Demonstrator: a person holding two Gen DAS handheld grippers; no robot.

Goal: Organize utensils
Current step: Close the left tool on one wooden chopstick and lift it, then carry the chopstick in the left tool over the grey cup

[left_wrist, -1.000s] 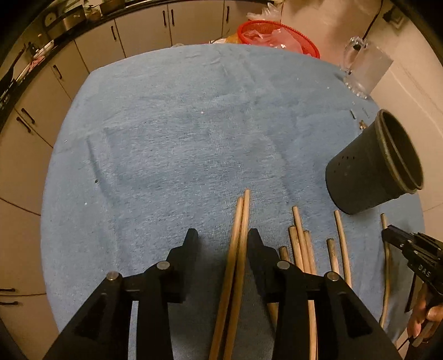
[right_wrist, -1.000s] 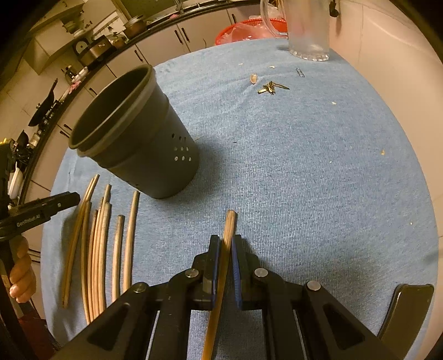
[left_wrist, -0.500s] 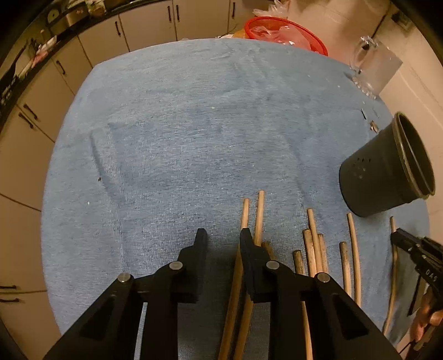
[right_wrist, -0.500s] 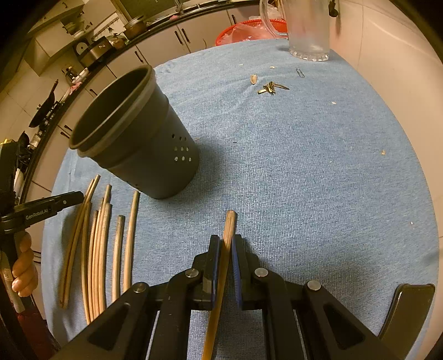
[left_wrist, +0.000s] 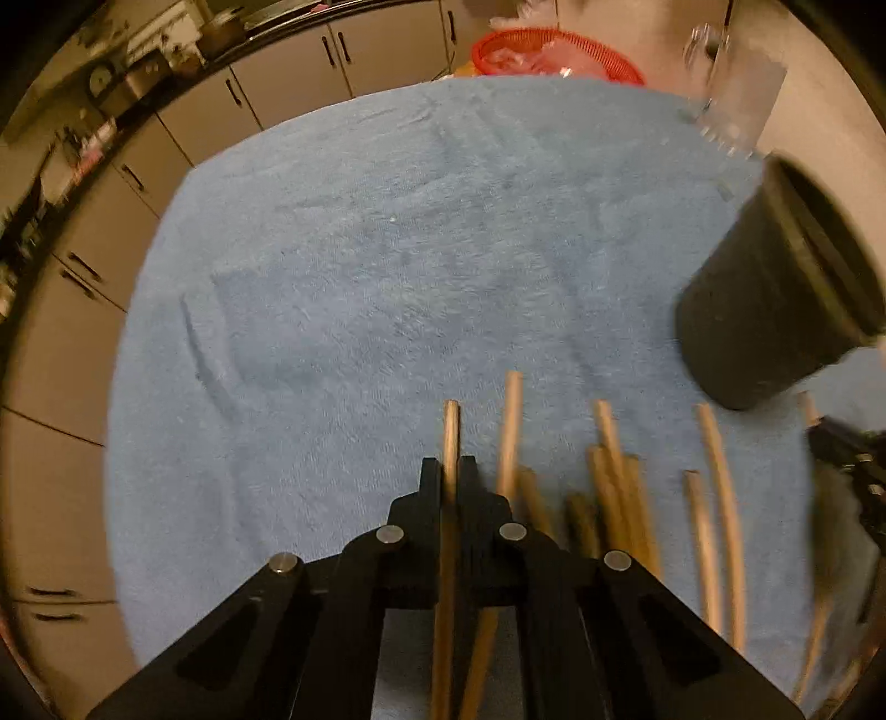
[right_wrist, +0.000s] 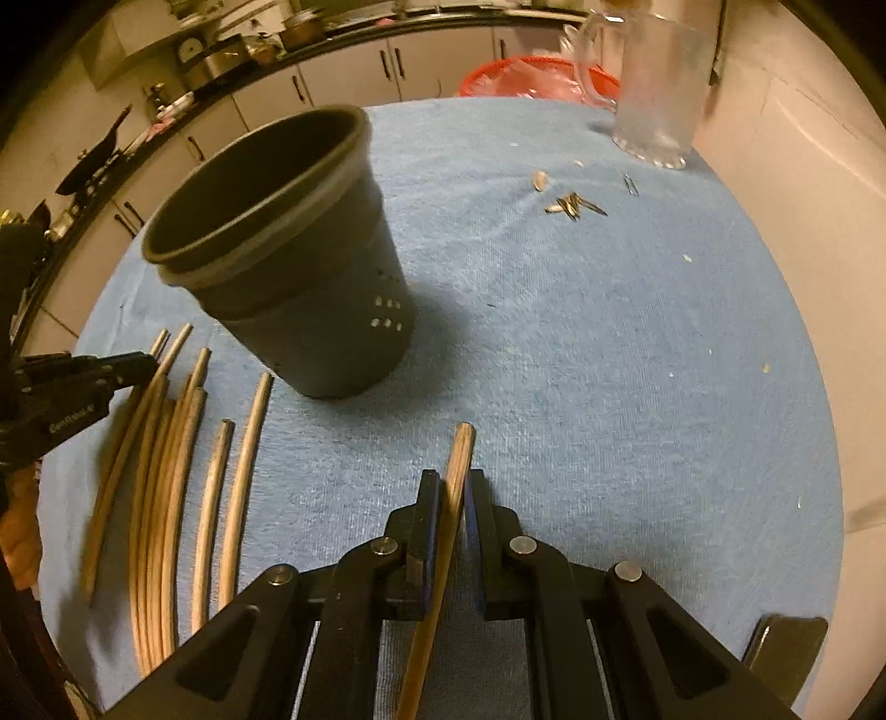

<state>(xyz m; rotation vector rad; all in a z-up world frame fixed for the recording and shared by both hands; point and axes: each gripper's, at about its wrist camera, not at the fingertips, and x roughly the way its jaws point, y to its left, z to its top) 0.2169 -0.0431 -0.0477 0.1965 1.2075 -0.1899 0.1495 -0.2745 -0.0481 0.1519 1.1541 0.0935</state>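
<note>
A light blue towel [right_wrist: 609,343] with a fine woven look is spread over the table. On it, a dark grey pot [right_wrist: 310,288] is seen, with 2 short rows of small pale holes low on its side. The loose chopsticks [right_wrist: 166,476] beside it are tan and light brown. A brown chopstick [right_wrist: 451,487] is seen in the black right gripper [right_wrist: 449,482], whose pads are blue. A tan chopstick [left_wrist: 450,443] is seen in the black left gripper [left_wrist: 449,471]. A clear glass mug [right_wrist: 659,83] is seen at the back. A bright red basket [left_wrist: 554,52] is seen behind the towel. The cupboards [left_wrist: 310,72] are cream with dark handles.
</note>
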